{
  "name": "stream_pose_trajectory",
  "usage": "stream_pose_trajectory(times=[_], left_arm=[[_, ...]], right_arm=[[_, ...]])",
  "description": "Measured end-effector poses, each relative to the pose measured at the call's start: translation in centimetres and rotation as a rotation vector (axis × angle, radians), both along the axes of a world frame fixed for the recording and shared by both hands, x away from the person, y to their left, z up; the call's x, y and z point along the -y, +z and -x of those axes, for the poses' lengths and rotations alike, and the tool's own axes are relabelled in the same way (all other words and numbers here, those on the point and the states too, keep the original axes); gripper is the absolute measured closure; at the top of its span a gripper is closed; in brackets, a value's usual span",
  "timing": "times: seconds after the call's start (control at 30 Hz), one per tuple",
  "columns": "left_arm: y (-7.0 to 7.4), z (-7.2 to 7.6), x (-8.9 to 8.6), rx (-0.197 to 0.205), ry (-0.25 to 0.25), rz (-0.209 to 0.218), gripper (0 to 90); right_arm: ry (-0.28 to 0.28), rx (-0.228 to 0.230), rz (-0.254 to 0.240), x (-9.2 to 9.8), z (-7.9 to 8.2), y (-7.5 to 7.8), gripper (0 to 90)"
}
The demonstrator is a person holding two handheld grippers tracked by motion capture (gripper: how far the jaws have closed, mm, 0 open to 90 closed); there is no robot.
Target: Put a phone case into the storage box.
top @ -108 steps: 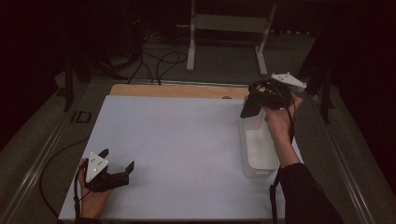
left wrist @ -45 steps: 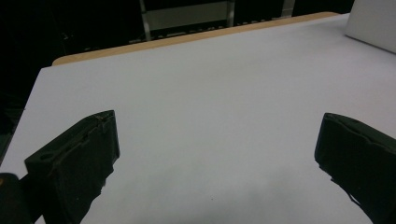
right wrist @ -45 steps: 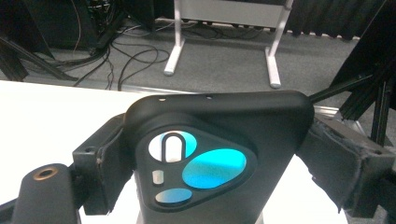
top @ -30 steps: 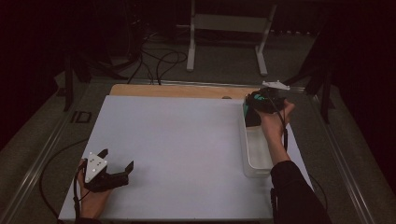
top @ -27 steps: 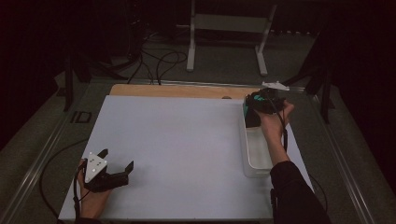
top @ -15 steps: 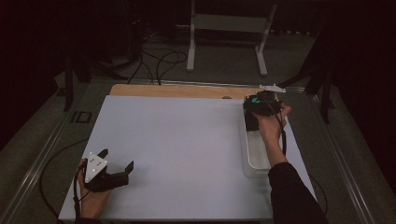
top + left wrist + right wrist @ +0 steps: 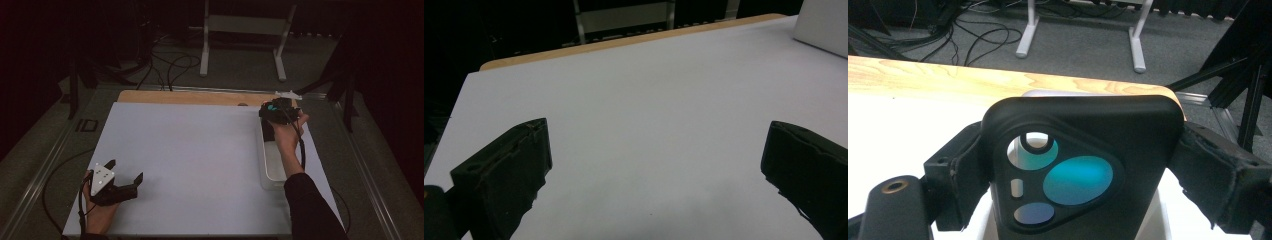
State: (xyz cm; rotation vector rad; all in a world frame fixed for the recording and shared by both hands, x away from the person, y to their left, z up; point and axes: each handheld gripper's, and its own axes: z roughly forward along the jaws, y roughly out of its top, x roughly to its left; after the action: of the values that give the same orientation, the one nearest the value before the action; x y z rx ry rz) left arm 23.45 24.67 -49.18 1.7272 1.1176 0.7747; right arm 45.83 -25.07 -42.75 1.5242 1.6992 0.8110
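Right gripper (image 7: 1083, 165): jaws closed on a black phone case, one at each long edge; in the high view it sits at the right of the frame, above centre, over the far end of the clear bin
Phone case (image 7: 1080, 150): held upright and lifted, its camera cut-out facing the lens, teal and white showing through the holes; lower centre of the right gripper view
Clear bin (image 7: 274, 165): long, pale, along the right side of the white table top; what else lies inside it I cannot tell
Left gripper (image 7: 120, 184): jaws spread wide, holding nothing, resting at the lower left of the high view, well apart from the bin
White table top (image 7: 190, 150): bare between the two grippers
Wooden edge (image 7: 185, 97): far side of the table, just beyond the case
Progress: case gripped and raised at the bin, I judge; carrying and setting it down are left
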Motion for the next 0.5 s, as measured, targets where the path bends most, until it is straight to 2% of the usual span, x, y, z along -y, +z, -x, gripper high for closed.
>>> stream_pose_trajectory(times=[0.5], left_arm=[[-0.01, -0.01, -0.02, -0.001, 0.0, 0.0, 0.6]], right_arm=[[0.001, 0.02, -0.022, 0.2, -0.69, -0.52, 13.8]])
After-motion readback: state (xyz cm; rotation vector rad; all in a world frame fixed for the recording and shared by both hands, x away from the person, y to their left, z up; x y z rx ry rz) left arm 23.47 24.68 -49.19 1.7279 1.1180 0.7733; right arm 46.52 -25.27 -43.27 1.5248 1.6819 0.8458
